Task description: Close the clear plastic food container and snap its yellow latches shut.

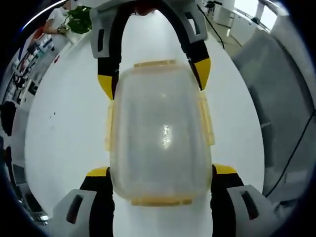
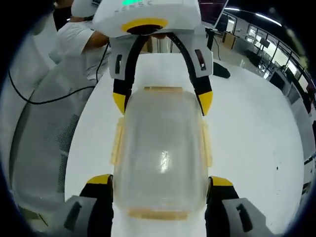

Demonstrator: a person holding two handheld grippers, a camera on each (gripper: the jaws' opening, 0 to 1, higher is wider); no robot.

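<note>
Clear plastic food container [image 1: 160,136], lid on, centred on white tabletop [image 1: 64,143] between both grippers.

Left gripper view, near to far:
- Left gripper [image 1: 160,173] at bottom edge; yellow-tipped jaws spread wide, one on each side of container's near end, close against its walls. Actual contact not discernible.
- Near yellow latch [image 1: 160,201] lying along container's near edge.
- Side latches [image 1: 207,118] running down both long sides, angled slightly outward from walls.
- Far latch [image 1: 154,63] along far edge.
- Right gripper [image 1: 155,81] entering from top, jaws wide, yellow tips flanking container's far corners.
- Beyond: green plant [image 1: 80,19] and a person [image 1: 54,19] at upper left; grey mesh surface [image 1: 281,98] at right of tabletop.

Right gripper view, near to far:
- Right gripper [image 2: 160,180] at bottom edge; jaws wide, straddling container's [image 2: 160,148] near end.
- Near latch [image 2: 158,214], pale yellow, along near edge; side latches [image 2: 117,140] along both long sides.
- Left gripper [image 2: 163,98] opposite, jaws wide around far end.
- Beyond: person in white top [image 2: 79,39] at upper left, black cable [image 2: 54,98] crossing grey mesh at left.

Latch engagement: cannot tell from either view.
</note>
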